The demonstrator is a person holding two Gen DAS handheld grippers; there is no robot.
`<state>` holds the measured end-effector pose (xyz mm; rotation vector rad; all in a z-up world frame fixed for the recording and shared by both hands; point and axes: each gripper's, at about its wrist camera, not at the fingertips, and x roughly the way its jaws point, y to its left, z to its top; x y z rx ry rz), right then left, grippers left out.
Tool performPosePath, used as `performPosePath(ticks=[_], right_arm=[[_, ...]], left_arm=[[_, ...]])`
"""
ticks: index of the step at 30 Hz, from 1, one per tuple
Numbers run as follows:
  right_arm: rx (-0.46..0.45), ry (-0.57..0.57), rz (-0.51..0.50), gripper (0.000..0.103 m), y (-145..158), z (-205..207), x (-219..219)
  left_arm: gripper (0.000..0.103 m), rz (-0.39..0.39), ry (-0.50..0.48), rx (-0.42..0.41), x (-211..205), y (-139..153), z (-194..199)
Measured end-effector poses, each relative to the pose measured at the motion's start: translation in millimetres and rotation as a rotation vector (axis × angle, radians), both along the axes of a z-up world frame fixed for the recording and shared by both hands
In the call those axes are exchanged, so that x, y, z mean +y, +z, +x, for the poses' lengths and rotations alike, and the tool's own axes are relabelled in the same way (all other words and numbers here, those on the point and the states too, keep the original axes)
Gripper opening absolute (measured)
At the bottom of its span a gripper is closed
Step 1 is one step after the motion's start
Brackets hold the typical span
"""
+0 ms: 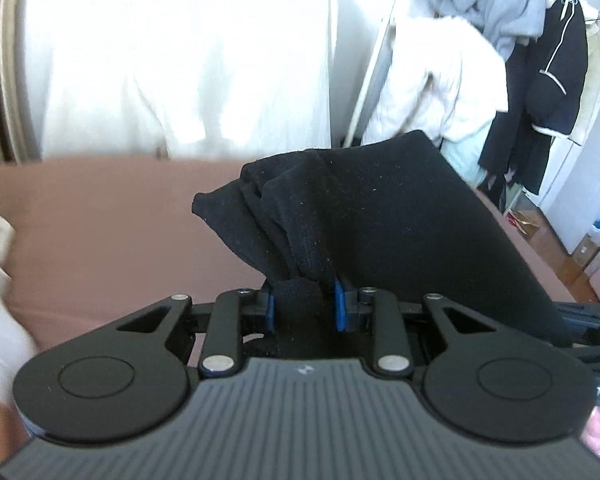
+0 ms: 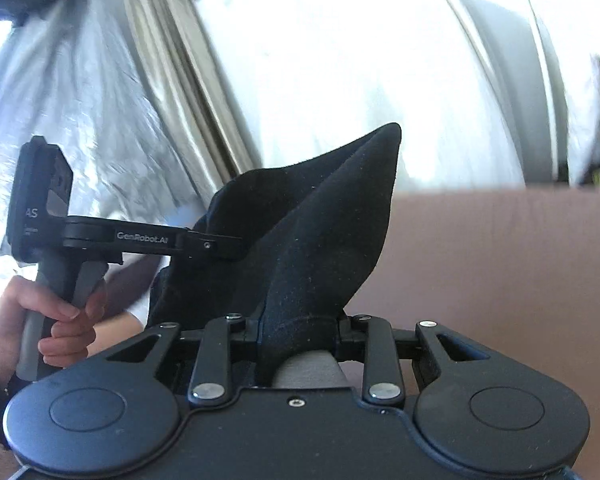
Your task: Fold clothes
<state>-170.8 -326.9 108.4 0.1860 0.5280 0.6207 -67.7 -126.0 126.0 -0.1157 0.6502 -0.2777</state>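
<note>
Blue-padded fingers of the left gripper (image 1: 305,307) were pinched on a bunched corner of the black garment (image 1: 380,220), which rose gathered and draped above the brown bed cover (image 1: 100,220) rather than lying flat on it. On the other side, the right gripper (image 2: 300,330) was pressed together on another fold of the same cloth, which stood up in a soft peak over the cover. Seen from the right wrist, a hand (image 2: 60,320) held the left tool's grey handle, beside the cloth. Judging by the fine knit and the lint on it, the garment looked light, limp and not slippery; it would sag between holds, so edges or corners seemed the best places to grip, well apart, to pull it straight. Whether a fold was being opened or closed could not be told. Writing on the left tool's arm read "GenRobot.AI", with "AS" on its body. Beyond the cover hung white curtains (image 1: 180,60) and a rack of clothes (image 1: 540,80).
</note>
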Motion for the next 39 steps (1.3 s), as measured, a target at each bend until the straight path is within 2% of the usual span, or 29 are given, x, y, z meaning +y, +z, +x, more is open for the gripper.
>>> performPosePath(ticks=[4,5,9,13,16,18,20,23,32,34,36,39], right_arm=[[-0.078,0.018,-0.002,0.033,58.9,-23.0,29.2],[-0.093,0.021,-0.004,0.033,73.5,-25.3,39.6],[-0.142,0.037,0.016,0.033,122.1,-32.5,75.5],[-0.141,0.059,0.088,0.033,146.6,-24.0,119.9],[-0.120,0.071,0.127,0.033,154.0,-16.3,154.5],[-0.099,0.083,0.118,0.033,153.1,-12.4,184.5],[-0.070,0.109,0.111,0.033,150.9,-4.3,223.8],[-0.027,0.168,0.124,0.033,137.3,-1.7,253.2],[0.216,0.328,0.392,0.033,104.0,41.9,390.7],[0.239,0.342,0.415,0.033,96.2,49.6,423.0],[0.242,0.326,0.405,0.033,84.0,59.1,458.0],[0.276,0.304,0.397,0.033,43.3,73.4,496.7]], left_arm=[[0.025,0.124,0.035,-0.049,10.6,79.1,-31.5],[0.025,0.133,0.042,-0.062,20.5,98.2,-38.8],[0.025,0.126,0.075,-0.109,71.4,168.7,-63.5],[0.025,0.039,0.199,-0.107,134.8,195.1,-73.6],[0.025,0.082,0.238,-0.096,175.0,187.0,-78.1],[0.025,0.116,0.261,-0.088,201.4,180.3,-80.9],[0.025,0.150,0.285,-0.080,227.8,173.6,-83.7],[0.025,0.200,0.322,-0.066,270.5,165.2,-89.6],[0.025,0.390,0.492,-0.012,397.1,171.6,-57.2],[0.025,0.424,0.523,0.026,418.4,160.4,-34.1],[0.025,0.422,0.555,0.079,443.3,137.9,-10.2],[0.026,0.409,0.593,0.160,471.7,87.7,24.3]])
